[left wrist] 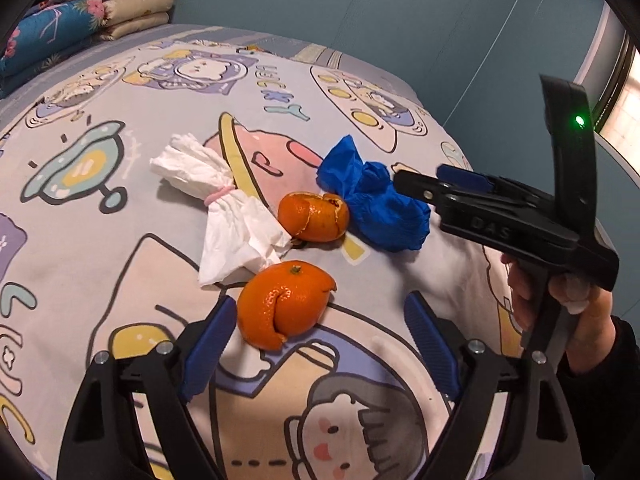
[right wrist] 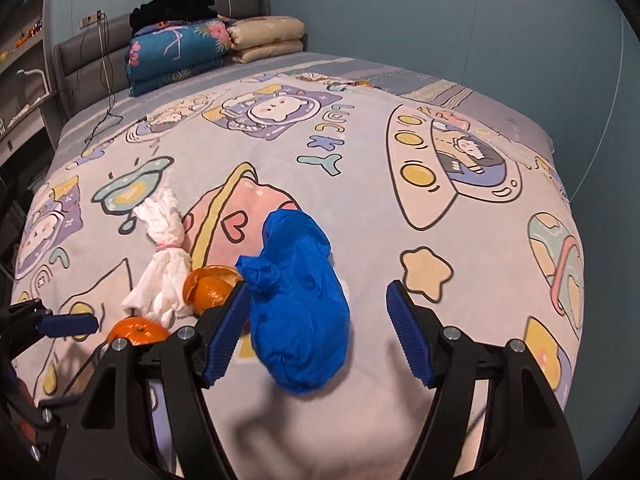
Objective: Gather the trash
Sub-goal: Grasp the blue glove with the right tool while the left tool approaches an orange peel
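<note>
Trash lies on the cartoon-print bed cover (left wrist: 100, 240). A near orange peel (left wrist: 285, 303) sits just ahead of my open left gripper (left wrist: 320, 336), close to its left finger. A second orange peel (left wrist: 314, 218) lies behind it. A white tissue tied with a pink band (left wrist: 224, 204) lies to the left. A crumpled blue plastic bag (left wrist: 376, 200) lies to the right. My open right gripper (right wrist: 318, 334) hovers over the blue bag (right wrist: 300, 300), with the bag between its fingers. The tissue (right wrist: 162, 264) and both peels (right wrist: 212, 286) show to its left.
Folded quilts (right wrist: 180, 54) and dark clothes (right wrist: 176, 6) are stacked at the headboard (right wrist: 80, 64). A cable (right wrist: 106, 92) trails onto the bed. Shelves (right wrist: 20, 80) stand on the left. The blue wall (right wrist: 440, 20) borders the bed's far side.
</note>
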Tool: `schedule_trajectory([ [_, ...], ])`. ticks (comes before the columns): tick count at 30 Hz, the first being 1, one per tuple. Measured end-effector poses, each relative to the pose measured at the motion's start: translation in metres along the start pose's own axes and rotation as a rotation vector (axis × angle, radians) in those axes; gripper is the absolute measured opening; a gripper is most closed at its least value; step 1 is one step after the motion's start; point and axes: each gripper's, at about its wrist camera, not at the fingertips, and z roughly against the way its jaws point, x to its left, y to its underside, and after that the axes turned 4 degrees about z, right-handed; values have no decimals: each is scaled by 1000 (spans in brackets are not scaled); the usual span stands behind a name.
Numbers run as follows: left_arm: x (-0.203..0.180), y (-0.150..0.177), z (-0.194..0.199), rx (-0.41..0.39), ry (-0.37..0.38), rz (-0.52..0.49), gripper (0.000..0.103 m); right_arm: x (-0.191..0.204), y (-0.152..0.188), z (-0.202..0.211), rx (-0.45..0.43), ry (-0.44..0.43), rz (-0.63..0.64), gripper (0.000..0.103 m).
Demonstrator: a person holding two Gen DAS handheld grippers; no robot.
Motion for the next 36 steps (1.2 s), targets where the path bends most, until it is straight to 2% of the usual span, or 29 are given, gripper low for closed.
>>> schedule_trajectory([
  [8,1,-3,-14,21,5,-16,76,3,-5,-29,46,9,14,66],
  [12,-4,-2,-18,24,-14,-51,68,4,-4,-38,65,23,22,65],
  [15,-12,-1,-23,24,-45,-90,66,5,-3,-43,81,28,30,57],
  [18,-21,-1,-28,28,-66,-123,65,7,-2,-46,91,26,36,45],
  [20,-25,-3,-31,32,-80,-138,59,7,-2,-47,97,20,45,32],
  [23,-28,-4,-35,30,-107,-145,48,5,-1,-48,106,1,36,21],
  [24,-29,-5,-36,28,-121,-145,41,5,-2,-48,106,3,36,19],
  [29,-31,-5,-33,19,-129,-155,28,1,-4,-38,81,1,18,10],
  [30,-32,-5,-31,21,-123,-160,20,1,-4,-35,73,-2,16,10],
  [31,-33,-5,-31,24,-120,-163,3,1,-6,-32,67,-5,15,9],
  [32,-33,-5,-31,32,-115,-167,0,1,-6,-27,57,-10,13,9],
  [36,-37,-3,-31,33,-126,-178,1,3,-8,-12,36,-16,14,8],
])
